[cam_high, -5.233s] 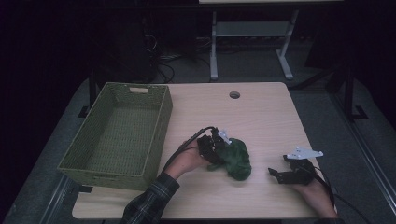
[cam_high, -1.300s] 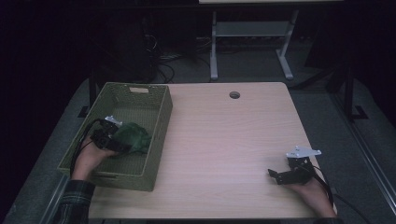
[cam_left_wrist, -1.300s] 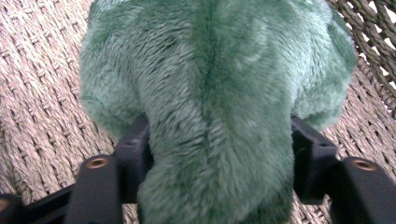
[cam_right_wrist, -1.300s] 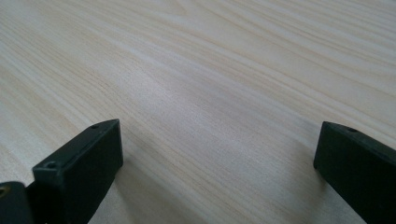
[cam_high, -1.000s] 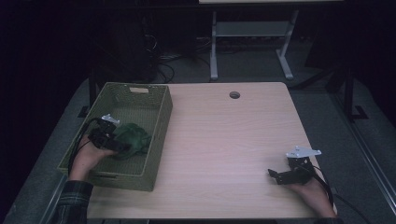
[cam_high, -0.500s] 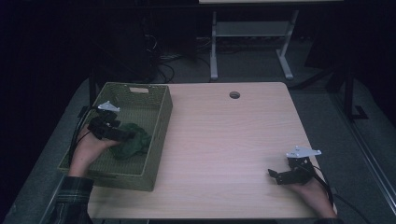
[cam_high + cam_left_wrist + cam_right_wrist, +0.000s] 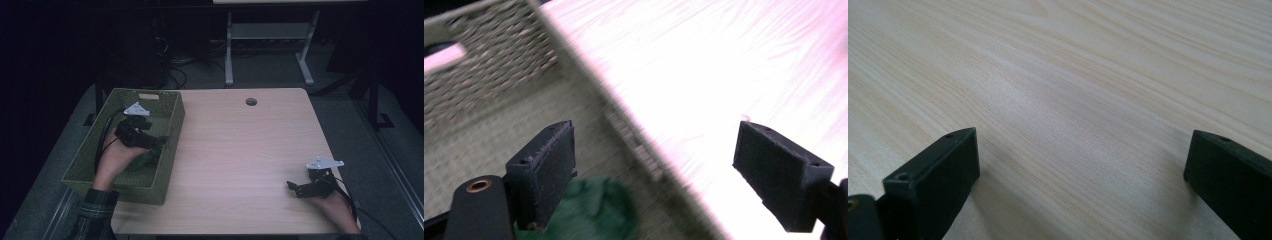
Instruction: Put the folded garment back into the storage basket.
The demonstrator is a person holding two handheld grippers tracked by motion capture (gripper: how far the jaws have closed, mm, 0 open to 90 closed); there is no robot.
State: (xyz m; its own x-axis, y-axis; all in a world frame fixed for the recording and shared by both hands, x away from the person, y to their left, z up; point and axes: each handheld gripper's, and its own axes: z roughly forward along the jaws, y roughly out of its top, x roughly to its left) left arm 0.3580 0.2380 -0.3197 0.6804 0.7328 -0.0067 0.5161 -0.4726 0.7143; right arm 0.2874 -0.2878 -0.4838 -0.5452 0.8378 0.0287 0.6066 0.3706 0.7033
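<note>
1. Left gripper (image 7: pixel 150 141): jaws wide apart, empty, raised over the basket (image 7: pixel 170 131).
2. Green cloth (image 7: pixel 591 210): lying inside the basket, below the jaws.
3. Right gripper (image 7: pixel 295 188): jaws spread, resting on the table (image 7: pixel 240 150).

1 green cloth (image 7: pixel 146 156), 1 woven basket (image 7: pixel 172 131), 1 table (image 7: pixel 250 150), 2 tongs: left (image 7: pixel 156 142), right (image 7: pixel 291 187)

Overhead view, two close claw-mounted views
</note>
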